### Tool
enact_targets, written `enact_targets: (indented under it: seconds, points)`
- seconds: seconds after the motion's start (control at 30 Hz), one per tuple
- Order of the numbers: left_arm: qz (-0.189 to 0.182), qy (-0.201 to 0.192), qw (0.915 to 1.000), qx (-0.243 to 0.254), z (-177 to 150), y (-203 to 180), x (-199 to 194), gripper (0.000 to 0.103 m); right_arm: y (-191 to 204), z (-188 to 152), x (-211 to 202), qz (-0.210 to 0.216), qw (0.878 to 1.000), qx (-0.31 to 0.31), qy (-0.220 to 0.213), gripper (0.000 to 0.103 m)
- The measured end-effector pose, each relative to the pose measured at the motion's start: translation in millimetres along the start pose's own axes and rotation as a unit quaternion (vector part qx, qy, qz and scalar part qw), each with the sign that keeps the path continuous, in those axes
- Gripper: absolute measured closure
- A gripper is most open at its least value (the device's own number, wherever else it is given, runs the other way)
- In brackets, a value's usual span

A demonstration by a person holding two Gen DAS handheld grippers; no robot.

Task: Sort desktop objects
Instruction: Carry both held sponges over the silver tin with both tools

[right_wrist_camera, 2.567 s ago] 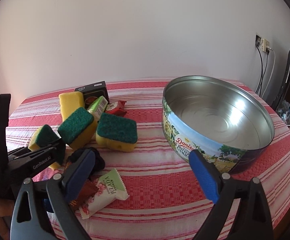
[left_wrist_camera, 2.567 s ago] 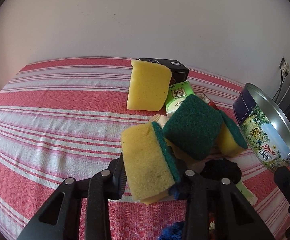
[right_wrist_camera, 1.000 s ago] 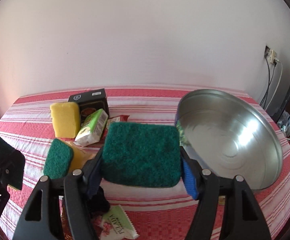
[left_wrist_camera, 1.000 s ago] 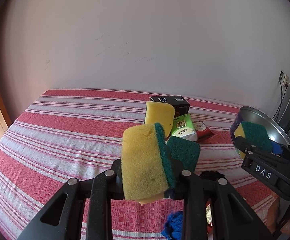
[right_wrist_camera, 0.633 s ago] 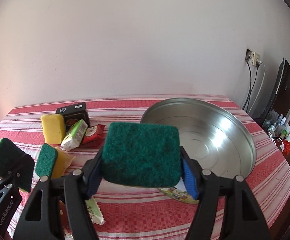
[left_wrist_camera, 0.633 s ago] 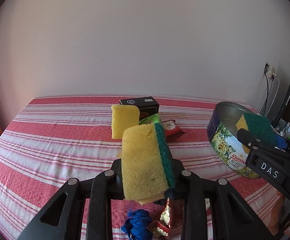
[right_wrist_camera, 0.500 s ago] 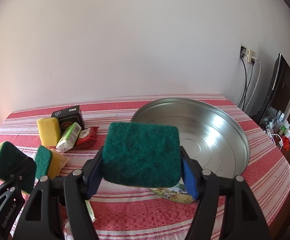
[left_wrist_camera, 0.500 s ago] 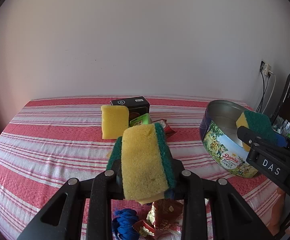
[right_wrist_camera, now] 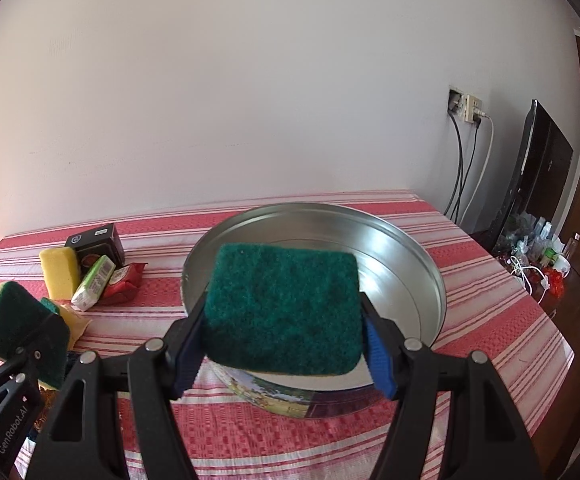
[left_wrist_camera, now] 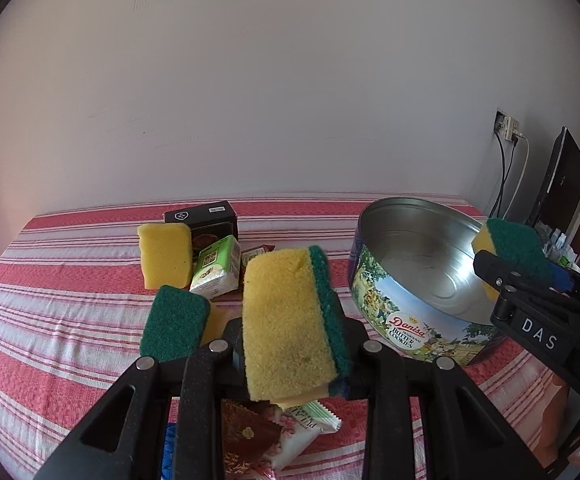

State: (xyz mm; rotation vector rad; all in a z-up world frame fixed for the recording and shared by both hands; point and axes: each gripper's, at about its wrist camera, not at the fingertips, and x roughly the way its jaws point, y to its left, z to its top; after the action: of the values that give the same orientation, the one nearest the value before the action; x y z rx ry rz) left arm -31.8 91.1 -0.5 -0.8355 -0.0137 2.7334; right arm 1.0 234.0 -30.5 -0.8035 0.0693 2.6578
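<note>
My left gripper (left_wrist_camera: pixel 294 348) is shut on a yellow sponge with a green scouring side (left_wrist_camera: pixel 290 320), held upright above the table. It also shows at the left of the right wrist view (right_wrist_camera: pixel 6 324). My right gripper (right_wrist_camera: pixel 284 344) is shut on a second sponge, green side up (right_wrist_camera: pixel 284 308), held above the near rim of the round Danisa cookie tin (right_wrist_camera: pixel 418 256). In the left wrist view that sponge (left_wrist_camera: pixel 514 248) hangs over the tin's right rim (left_wrist_camera: pixel 406 204). The tin is empty inside.
On the red striped tablecloth (left_wrist_camera: pixel 70 320) lie a third green-topped sponge (left_wrist_camera: pixel 174 322), a plain yellow sponge (left_wrist_camera: pixel 165 254), a green pack (left_wrist_camera: pixel 216 270), a black box (left_wrist_camera: pixel 202 216), a red packet (right_wrist_camera: pixel 124 278) and snack wrappers (left_wrist_camera: pixel 290 432). Wall socket and cables (right_wrist_camera: pixel 466 128) at right.
Both grippers rose and swung right with their sponges. The right gripper took its sponge off the table and now holds it above the tin's near rim.
</note>
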Motion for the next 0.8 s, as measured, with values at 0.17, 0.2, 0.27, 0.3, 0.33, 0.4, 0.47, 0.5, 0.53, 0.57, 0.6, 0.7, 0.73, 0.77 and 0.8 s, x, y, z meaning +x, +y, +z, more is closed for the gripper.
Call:
enact_targets:
  seconds: [0.17, 0.2, 0.27, 0.3, 0.33, 0.4, 0.47, 0.5, 0.53, 0.57, 0.6, 0.7, 0.73, 0.77, 0.8]
  points:
    - [-0.012, -0.001, 0.9999, 0.008, 5.4, -17.1, 11.4, 0.072, -18.0, 4.7, 5.3, -0.002, 1.0, 0.005, 0.0, 0.035]
    - [-0.014, -0.001, 0.9999, 0.009, 7.2, -18.3, 13.9, 0.072, -22.6, 5.9, 7.0, -0.005, 1.0, 0.008, 0.001, 0.035]
    - [-0.019, -0.004, 0.9997, 0.012, 9.2, -22.6, 13.3, 0.072, -30.5, 7.8, 10.5, -0.008, 1.0, 0.011, 0.001, 0.035]
    - [-0.02, -0.005, 0.9997, 0.014, 10.5, -25.7, 15.3, 0.072, -33.7, 9.0, 12.8, -0.01, 1.0, 0.011, 0.003, 0.035]
    - [-0.023, -0.006, 0.9996, 0.015, 10.0, -29.0, 14.1, 0.072, -37.1, 10.2, 15.4, -0.01, 1.0, 0.012, 0.005, 0.035]
    - [-0.026, -0.006, 0.9995, 0.019, 11.5, -33.6, 19.7, 0.072, -41.9, 12.2, 20.0, -0.01, 1.0, 0.013, 0.009, 0.035]
    - [-0.03, -0.005, 0.9993, 0.019, 13.4, -40.3, 25.5, 0.072, -45.1, 13.5, 23.5, -0.013, 1.0, 0.01, 0.01, 0.035]
    - [-0.033, -0.003, 0.9993, 0.019, 14.0, -42.9, 29.0, 0.072, -45.5, 13.5, 24.7, -0.016, 1.0, 0.009, 0.01, 0.035]
    - [-0.037, -0.002, 0.9991, 0.02, 15.1, -46.0, 32.3, 0.072, -47.1, 14.1, 26.4, -0.017, 1.0, 0.007, 0.011, 0.035]
    - [-0.039, -0.001, 0.999, 0.022, 15.8, -48.6, 35.0, 0.072, -49.1, 14.6, 28.8, -0.018, 1.0, 0.006, 0.013, 0.035]
    - [-0.041, -0.001, 0.9989, 0.024, 16.6, -51.4, 37.9, 0.072, -51.6, 15.0, 31.3, -0.018, 1.0, 0.006, 0.015, 0.035]
    - [-0.045, 0.002, 0.9986, 0.027, 18.9, -59.0, 45.9, 0.072, -55.7, 14.9, 37.9, -0.021, 1.0, 0.003, 0.021, 0.035]
    - [-0.047, 0.003, 0.9985, 0.027, 20.0, -61.2, 48.1, 0.072, -57.1, 15.2, 39.8, -0.023, 0.999, 0.002, 0.023, 0.035]
    - [-0.047, 0.004, 0.9985, 0.028, 20.6, -63.6, 50.5, 0.072, -58.5, 15.5, 42.0, -0.024, 0.999, 0.0, 0.024, 0.035]
    - [-0.048, 0.005, 0.9984, 0.028, 21.4, -65.6, 52.8, 0.072, -59.8, 15.9, 43.9, -0.025, 0.999, -0.001, 0.025, 0.035]
